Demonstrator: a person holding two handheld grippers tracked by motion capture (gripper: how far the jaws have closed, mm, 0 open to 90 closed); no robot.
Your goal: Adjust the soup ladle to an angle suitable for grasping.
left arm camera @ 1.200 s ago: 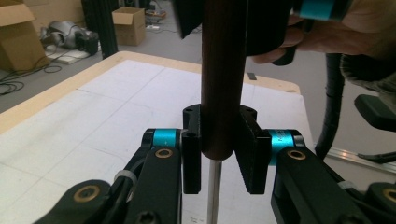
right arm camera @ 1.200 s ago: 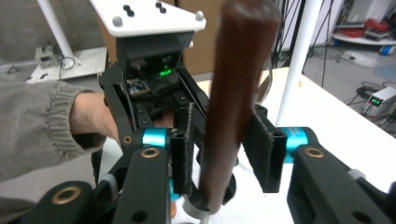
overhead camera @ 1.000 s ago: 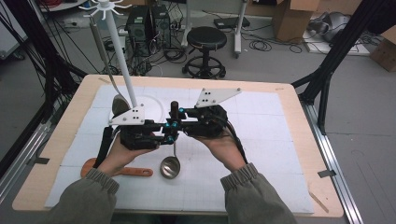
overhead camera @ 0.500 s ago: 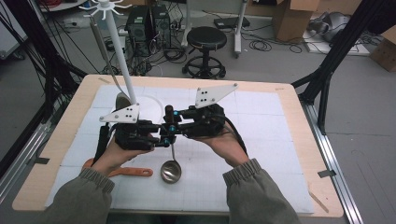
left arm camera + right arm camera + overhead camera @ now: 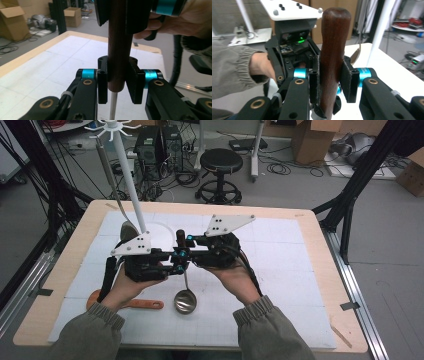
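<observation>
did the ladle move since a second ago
No. In the high view the ladle has its bowl at the same spot on the white mat, right of the orange spatula, with both grippers clamped on its brown handle as before.

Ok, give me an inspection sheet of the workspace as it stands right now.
Surface: wooden table under a white gridded mat.
Job's things: ladle, bowl down on the mat, its dark wooden handle upright.
Clutter: orange utensil on the mat; white hook stand with a utensil hanging from it.
Grippers: left gripper and right gripper both clamp the handle, facing each other.
Cables: black cable trails from the right gripper.
Surroundings: stool, cardboard boxes, loose floor cables.
</observation>
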